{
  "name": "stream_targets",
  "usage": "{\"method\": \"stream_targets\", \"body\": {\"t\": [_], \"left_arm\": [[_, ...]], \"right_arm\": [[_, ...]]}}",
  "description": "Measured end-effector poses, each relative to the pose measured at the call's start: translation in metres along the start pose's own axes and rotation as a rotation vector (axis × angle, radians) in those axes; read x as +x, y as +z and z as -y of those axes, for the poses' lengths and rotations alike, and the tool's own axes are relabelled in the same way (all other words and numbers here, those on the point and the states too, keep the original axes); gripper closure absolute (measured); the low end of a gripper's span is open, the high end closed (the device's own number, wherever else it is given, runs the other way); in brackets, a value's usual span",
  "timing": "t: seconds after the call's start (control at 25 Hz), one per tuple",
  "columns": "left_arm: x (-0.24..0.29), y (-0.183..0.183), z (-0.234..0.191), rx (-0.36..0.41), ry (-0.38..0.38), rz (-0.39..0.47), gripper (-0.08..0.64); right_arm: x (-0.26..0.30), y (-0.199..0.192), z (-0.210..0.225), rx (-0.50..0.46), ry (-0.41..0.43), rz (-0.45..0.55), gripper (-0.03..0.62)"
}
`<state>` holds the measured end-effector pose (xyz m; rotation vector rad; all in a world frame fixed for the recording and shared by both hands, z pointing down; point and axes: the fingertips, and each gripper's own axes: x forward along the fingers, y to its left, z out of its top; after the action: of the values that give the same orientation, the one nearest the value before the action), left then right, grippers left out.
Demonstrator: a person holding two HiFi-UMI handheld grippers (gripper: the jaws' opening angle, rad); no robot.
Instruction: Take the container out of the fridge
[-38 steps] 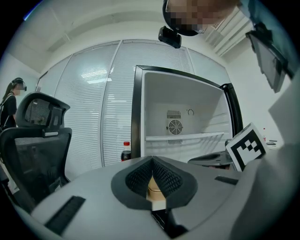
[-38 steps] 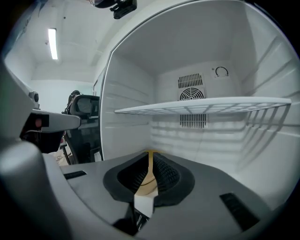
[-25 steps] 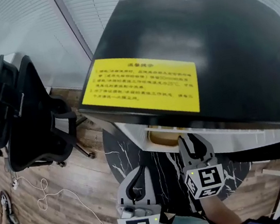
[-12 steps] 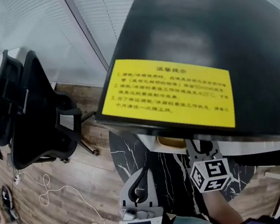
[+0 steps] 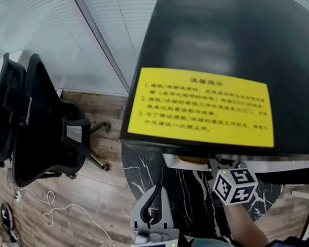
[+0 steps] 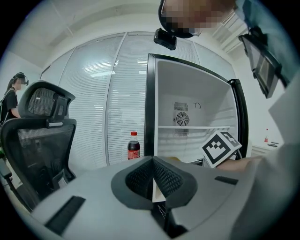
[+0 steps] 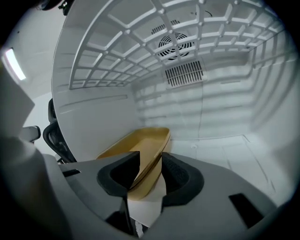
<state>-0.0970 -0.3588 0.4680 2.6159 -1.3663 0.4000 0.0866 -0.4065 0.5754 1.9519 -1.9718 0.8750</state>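
A shallow tan container (image 7: pixel 143 143) lies on the white floor of the open fridge (image 6: pixel 197 108), next to its left wall. My right gripper (image 7: pixel 151 157) reaches into the fridge. Its jaws straddle the container's near rim and are closing, and a gap still shows beside the pads. In the head view only its marker cube (image 5: pixel 234 182) shows under the fridge's black top, which carries a yellow label (image 5: pixel 198 108). My left gripper (image 5: pixel 158 189) hangs back outside the fridge, shut and empty, above a black marbled surface (image 5: pixel 176 191).
Two black office chairs (image 5: pixel 34 126) stand at the left on the wood floor, with a white cable (image 5: pixel 59 217) near them. A cola bottle (image 6: pixel 134 146) stands beside the fridge. A wire shelf (image 7: pixel 140 56) spans the fridge above the container. White blinds run behind.
My right gripper has pushed forward under the fridge's top, so its fingers have gone out of the head view. The head view has shifted left. The left gripper has stayed put.
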Motion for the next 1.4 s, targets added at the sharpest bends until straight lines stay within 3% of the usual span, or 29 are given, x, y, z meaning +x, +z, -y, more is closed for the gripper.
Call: {"method": "stream_targets", "body": {"t": [0.56, 0.8, 1.4], "left_arm": [[-0.002, 0.01, 0.002, -0.046, 0.026, 0.037, 0.546], [-0.005, 0.012, 0.009, -0.014, 0.015, 0.031, 0.546], [-0.022, 0.033, 0.038, 0.0, 0.029, 0.081, 0.546]], "right_arm": [[-0.005, -0.001, 0.011, -0.027, -0.058, -0.032, 0.528], [-0.013, 0.0, 0.018, -0.059, -0.079, -0.032, 0.555], [-0.053, 0.016, 0.019, -0.148, -0.053, 0.03, 0.555]]}}
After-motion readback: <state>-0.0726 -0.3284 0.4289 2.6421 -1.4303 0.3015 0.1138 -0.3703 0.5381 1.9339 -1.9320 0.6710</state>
